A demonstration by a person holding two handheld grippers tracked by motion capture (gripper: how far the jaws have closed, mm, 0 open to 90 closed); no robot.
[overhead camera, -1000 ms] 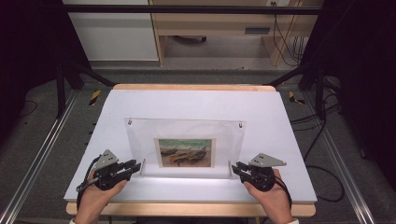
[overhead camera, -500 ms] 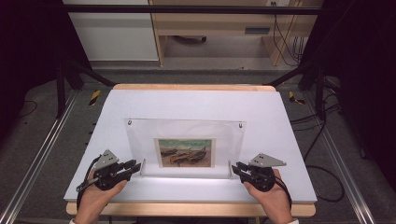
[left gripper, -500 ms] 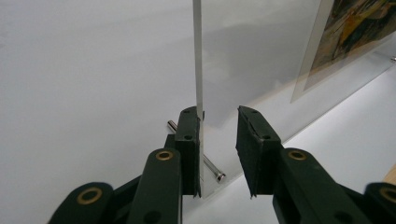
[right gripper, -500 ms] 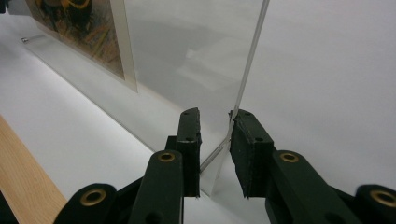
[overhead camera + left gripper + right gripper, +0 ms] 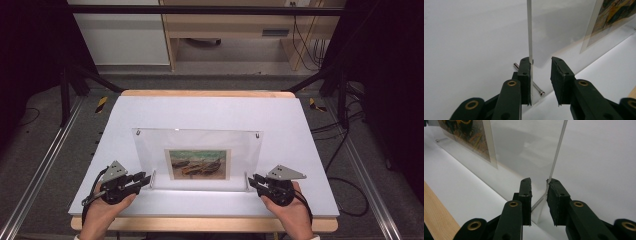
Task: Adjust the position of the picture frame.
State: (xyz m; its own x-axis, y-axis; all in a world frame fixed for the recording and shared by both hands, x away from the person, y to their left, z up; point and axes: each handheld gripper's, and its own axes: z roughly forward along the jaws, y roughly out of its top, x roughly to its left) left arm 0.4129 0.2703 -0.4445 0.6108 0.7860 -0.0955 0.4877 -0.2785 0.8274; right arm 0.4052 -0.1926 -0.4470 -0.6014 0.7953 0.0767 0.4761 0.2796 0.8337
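Clear acrylic forms the picture frame (image 5: 197, 156), which stands upright near the front of the white table (image 5: 210, 112), its long axis running across the table from one hand to the other, with a painted print (image 5: 198, 164) sandwiched at its middle. High view: the left gripper (image 5: 142, 179) sits at the frame's left lower corner and the right gripper (image 5: 254, 180) at its right lower corner, each pointing inward along that axis, so both hands are equally near and the frame lies between them.

Left gripper view: the frame's end edge (image 5: 530, 37) rises between the two black jaws. It lies against the inner face of the left-hand jaw, while a clear gap separates it from the other; the jaws stand apart and are not clamped. A small metal standoff pin (image 5: 535, 87) juts from the panel at its base.

Right gripper view: the opposite end edge (image 5: 557, 152) stands between this gripper's jaws, close against the right-hand pad with a gap to the other pad, so these jaws also straddle without squeezing. Any coming grip appears to depend on each pair closing squarely across the panel's thin edge.
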